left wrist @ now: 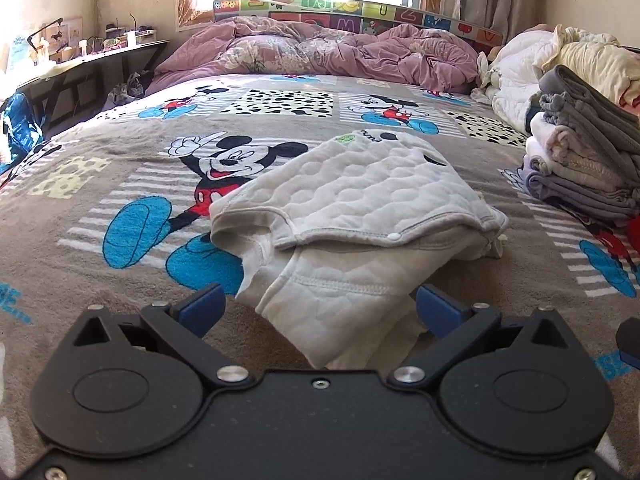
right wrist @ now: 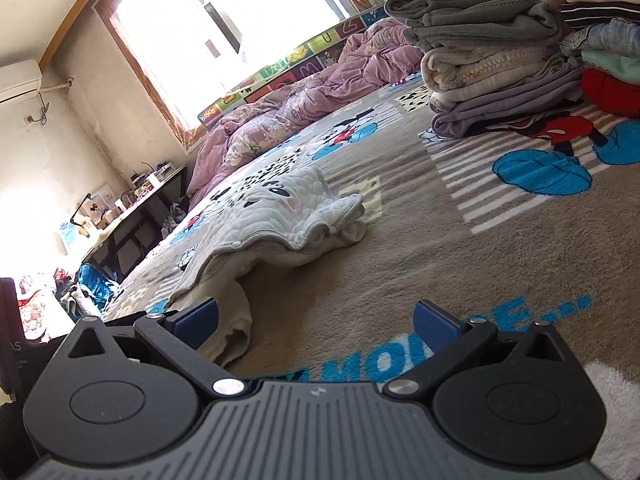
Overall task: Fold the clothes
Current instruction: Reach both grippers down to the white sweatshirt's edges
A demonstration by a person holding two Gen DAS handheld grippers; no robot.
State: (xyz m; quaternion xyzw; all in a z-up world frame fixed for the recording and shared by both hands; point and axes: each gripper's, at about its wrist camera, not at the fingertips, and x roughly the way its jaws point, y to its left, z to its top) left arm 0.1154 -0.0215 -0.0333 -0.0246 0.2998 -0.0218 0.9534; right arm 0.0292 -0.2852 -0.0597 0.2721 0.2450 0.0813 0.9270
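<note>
In the left wrist view, a white quilted garment (left wrist: 344, 216) lies folded in the middle of the frame, on a grey bed blanket (left wrist: 100, 184) printed with Mickey Mouse figures. One white snap button shows on its grey-trimmed edge, and a small green label sits near its far end; the writing there is too small to read. The lowest flap of the garment reaches down between the two blue-padded fingers of the left gripper (left wrist: 320, 310). The jaws stand wide apart, one on each side of the flap, and they hold nothing.

In the right wrist view, the same garment (right wrist: 276, 216) lies in the centre-left of the frame. The right gripper (right wrist: 316, 322) is at the bottom, with jaws also spread wide and holding nothing. Its left finger is just in front of a corner of the cloth; I cannot tell if it touches. On the blanket (right wrist: 400, 240) between the fingers there are big blue letters; "MO" and a later "E" followed by dots can be read, the rest is hidden.

A stack of folded clothes (left wrist: 580, 160), grey, white and lilac, stands at the right edge of the left view and in the upper right of the right view (right wrist: 500, 60). At the far end of the bed lies a crumpled pink duvet (left wrist: 320, 52), and behind it a colourful alphabet board (left wrist: 360, 14) with single letters such as "M", "Z" and "U".
</note>
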